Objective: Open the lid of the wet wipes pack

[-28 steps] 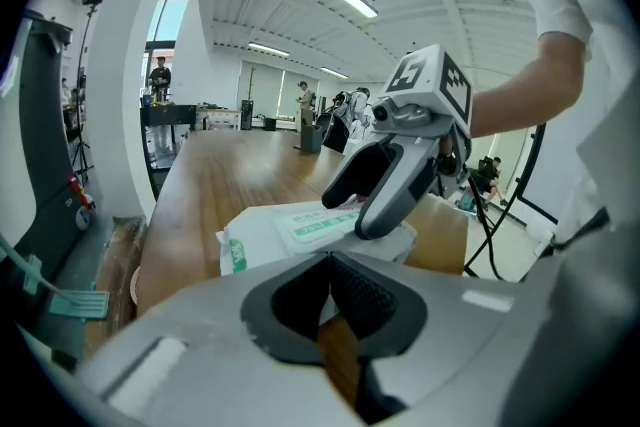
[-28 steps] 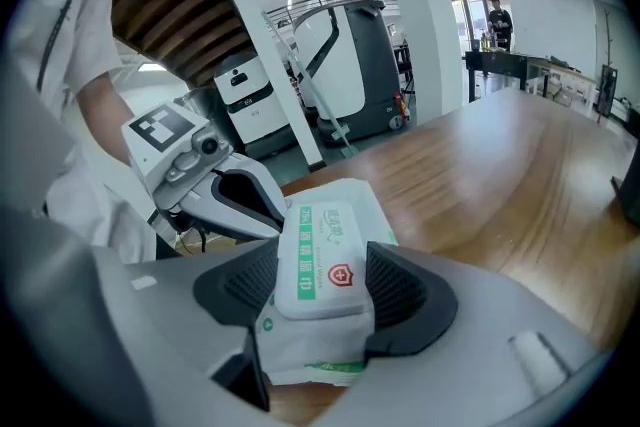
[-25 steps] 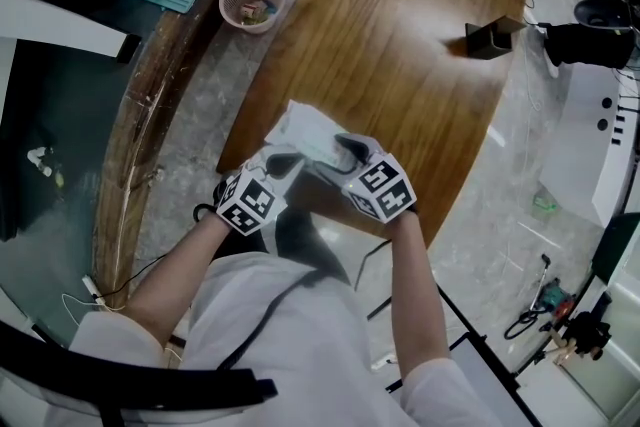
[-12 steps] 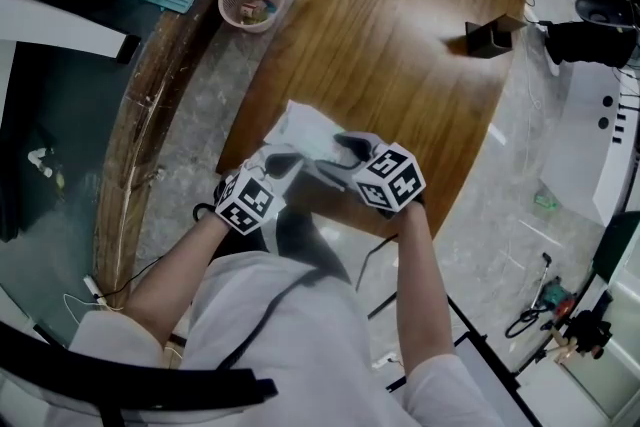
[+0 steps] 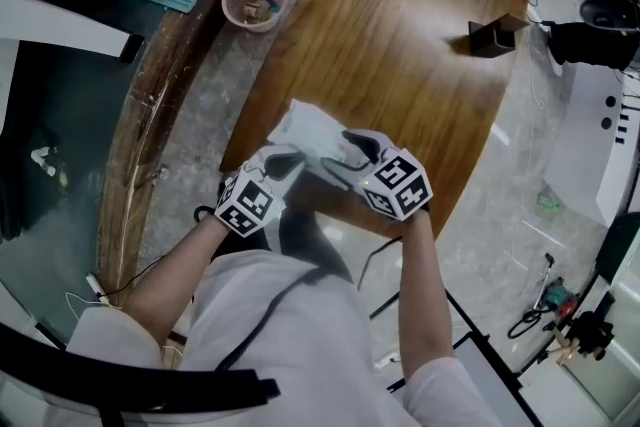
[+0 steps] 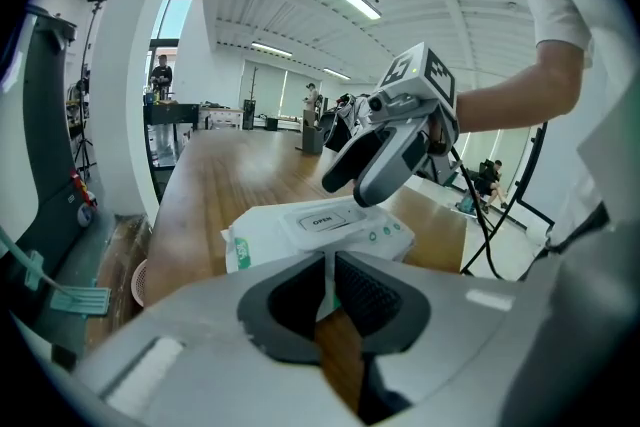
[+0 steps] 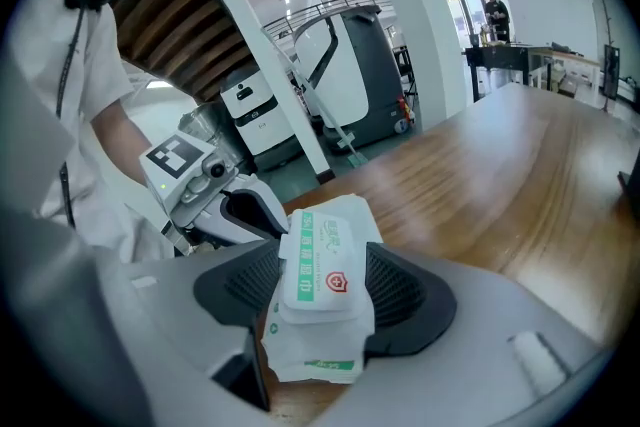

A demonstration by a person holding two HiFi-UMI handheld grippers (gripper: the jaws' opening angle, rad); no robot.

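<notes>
Wet wipes pack (image 5: 303, 127), left tongs (image 6: 328, 267) pinching its edge, right tongs (image 7: 320, 285) clamped across lid (image 6: 322, 218)

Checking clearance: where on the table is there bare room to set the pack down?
The broad wooden table top between the wet wipes pack and the small black box is bare. The near edge is crowded: left gripper and right gripper both hold it.

The wooden surface (image 5: 400, 65) bears a small dark box (image 5: 492, 37) near its far right edge and the wet wipes pack (image 5: 308, 130) at its near left corner.
</notes>
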